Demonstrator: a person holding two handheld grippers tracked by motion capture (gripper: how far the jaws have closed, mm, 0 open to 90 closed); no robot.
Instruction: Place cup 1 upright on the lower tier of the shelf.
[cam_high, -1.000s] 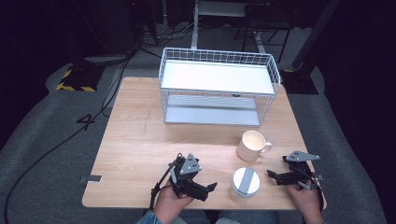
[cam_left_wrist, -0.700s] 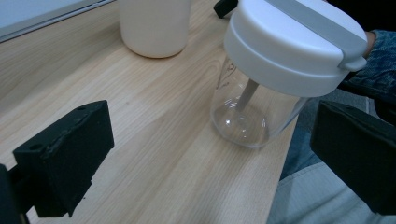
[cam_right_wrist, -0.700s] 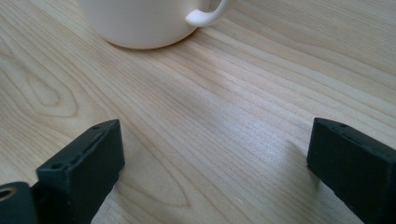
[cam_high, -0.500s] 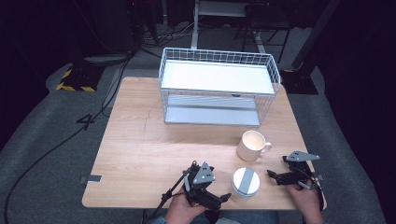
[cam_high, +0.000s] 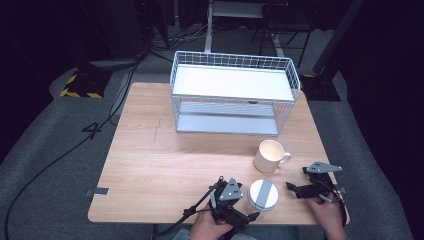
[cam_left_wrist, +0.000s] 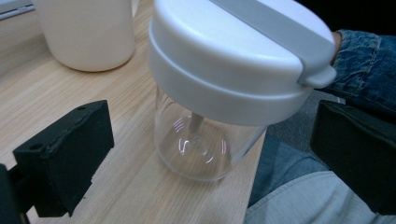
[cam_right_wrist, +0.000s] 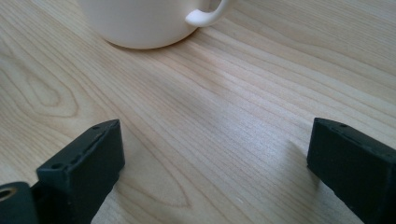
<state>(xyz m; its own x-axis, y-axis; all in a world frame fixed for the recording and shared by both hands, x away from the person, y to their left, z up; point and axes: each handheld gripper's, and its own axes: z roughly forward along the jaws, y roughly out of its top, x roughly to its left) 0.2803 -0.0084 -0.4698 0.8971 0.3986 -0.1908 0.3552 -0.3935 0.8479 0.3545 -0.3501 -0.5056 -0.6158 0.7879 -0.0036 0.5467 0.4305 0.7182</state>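
A clear jar (cam_left_wrist: 201, 149) with a white lid (cam_left_wrist: 233, 56) is standing on the wooden table (cam_left_wrist: 70, 88) between the two black jaws, which are standing wide apart and not touching it. A cream mug (cam_left_wrist: 86, 32) is sitting behind it, and a denim sleeve (cam_left_wrist: 364, 70) is showing at the right.

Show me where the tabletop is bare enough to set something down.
Free: the left half of the table, from its left edge to the wire rack. Crowded: the front right, with mug, lidded jar and both grippers.
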